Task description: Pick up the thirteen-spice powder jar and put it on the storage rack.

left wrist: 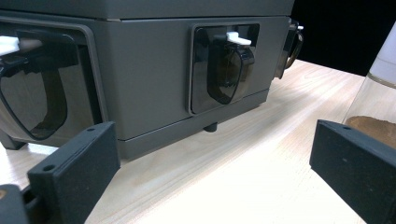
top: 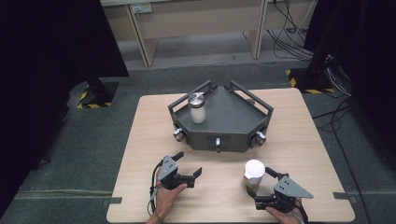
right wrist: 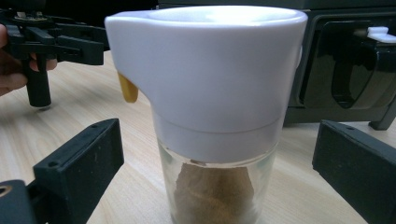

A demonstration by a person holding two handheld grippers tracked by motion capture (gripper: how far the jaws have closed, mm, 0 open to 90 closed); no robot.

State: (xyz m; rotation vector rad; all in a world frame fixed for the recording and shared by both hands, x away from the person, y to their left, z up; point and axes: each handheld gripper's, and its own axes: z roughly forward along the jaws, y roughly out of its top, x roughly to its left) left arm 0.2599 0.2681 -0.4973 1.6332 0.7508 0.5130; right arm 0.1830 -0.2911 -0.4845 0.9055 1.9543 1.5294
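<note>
A glass jar (right wrist: 219, 186) with a white top (right wrist: 210, 70) was seen low and right of the middle in the high view, on the table (top: 140, 140). Brown powder (right wrist: 215, 191) was held inside it. The right gripper (top: 260, 183) was spread wide around the jar, not touching. The left gripper (top: 187, 164) was spread wide on nothing. Another jar (top: 197, 108) was stood in the grey rack (top: 233, 116). Its insides could not be made out.

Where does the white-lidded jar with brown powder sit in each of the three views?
High view: white-lidded jar stands low right of centre, just ahead of the right claw.
Left gripper view: a sliver at the right edge.
Right gripper view: centre, between the open jaws.
Shared landmark: the grey tray.
</note>
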